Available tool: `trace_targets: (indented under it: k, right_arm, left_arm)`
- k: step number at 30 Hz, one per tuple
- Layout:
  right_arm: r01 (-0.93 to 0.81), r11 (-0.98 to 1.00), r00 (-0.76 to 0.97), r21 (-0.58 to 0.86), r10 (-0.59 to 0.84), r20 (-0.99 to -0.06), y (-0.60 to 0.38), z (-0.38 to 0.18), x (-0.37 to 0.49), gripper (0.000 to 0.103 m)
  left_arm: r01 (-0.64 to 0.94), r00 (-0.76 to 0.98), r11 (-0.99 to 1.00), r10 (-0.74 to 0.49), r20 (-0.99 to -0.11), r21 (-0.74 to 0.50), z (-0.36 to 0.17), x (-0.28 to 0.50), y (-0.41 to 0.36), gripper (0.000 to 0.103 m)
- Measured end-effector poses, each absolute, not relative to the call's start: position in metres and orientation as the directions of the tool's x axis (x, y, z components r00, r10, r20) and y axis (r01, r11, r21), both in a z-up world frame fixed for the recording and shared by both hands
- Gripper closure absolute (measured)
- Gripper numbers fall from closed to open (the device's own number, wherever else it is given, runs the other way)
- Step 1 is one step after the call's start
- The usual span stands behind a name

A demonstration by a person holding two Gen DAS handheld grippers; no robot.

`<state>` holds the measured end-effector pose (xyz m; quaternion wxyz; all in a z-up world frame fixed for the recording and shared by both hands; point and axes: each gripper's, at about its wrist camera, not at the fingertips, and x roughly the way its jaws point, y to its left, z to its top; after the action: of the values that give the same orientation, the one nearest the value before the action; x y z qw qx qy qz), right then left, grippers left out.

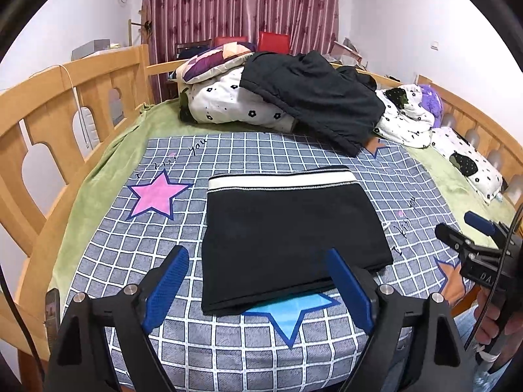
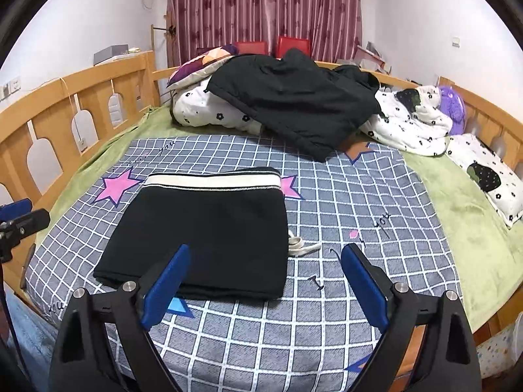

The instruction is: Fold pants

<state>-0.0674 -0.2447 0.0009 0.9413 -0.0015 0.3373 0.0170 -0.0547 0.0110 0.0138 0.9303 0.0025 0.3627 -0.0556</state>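
- On the bed (image 1: 108,150), framed by a wooden rail (image 1: 49,104), a grey checked sheet (image 1: 228,336) with pink and blue stars is spread over a green blanket (image 2: 457,202).
- At the far end, a white flowered quilt (image 1: 225,104) is heaped, with a dark garment (image 1: 313,98) draped over it; a striped maroon curtain (image 2: 261,3) is seen behind.
- The pants (image 1: 287,232) are laid folded into a flat black rectangle at the middle of the sheet, white waistband (image 2: 212,181) on the far edge, near edge overlapping a blue star (image 1: 291,313).
- A white drawstring (image 2: 302,246) is seen poking out at the right side of the pants, lying on the sheet.
- The left claw (image 1: 258,289) is held wide above the near edge of the pants, nothing gripped between the blue pads (image 1: 166,289).
- The right claw (image 2: 264,285) is also spread wide, empty, over the near right corner of the pants.
- A hand (image 1: 497,320) gripping the right tool's handle is seen at the edge of the left view.
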Motion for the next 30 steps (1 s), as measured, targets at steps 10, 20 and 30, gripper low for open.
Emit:
trace_targets:
  k: [10,20,30]
  right_arm:
    - [-0.033,0.999,0.763,0.005,0.028,-0.646,-0.238,-0.002,-0.078,0.010]
    - [-0.044,0.999,0.752,0.001,0.034,-0.659,-0.231,-0.007,-0.078,0.010]
    - [-0.045,0.999,0.747,-0.003,0.032,-0.664,-0.232,-0.010,-0.078,0.010]
  left_arm:
    - [0.074,0.732,0.997,-0.078,-0.677,-0.035,0.010,-0.063,0.023,0.017]
    - [0.074,0.722,0.997,-0.078,-0.688,-0.035,0.006,-0.065,0.025,0.017]
    - [0.076,0.712,0.997,-0.073,-0.698,-0.028,0.003,-0.064,0.022,0.017]
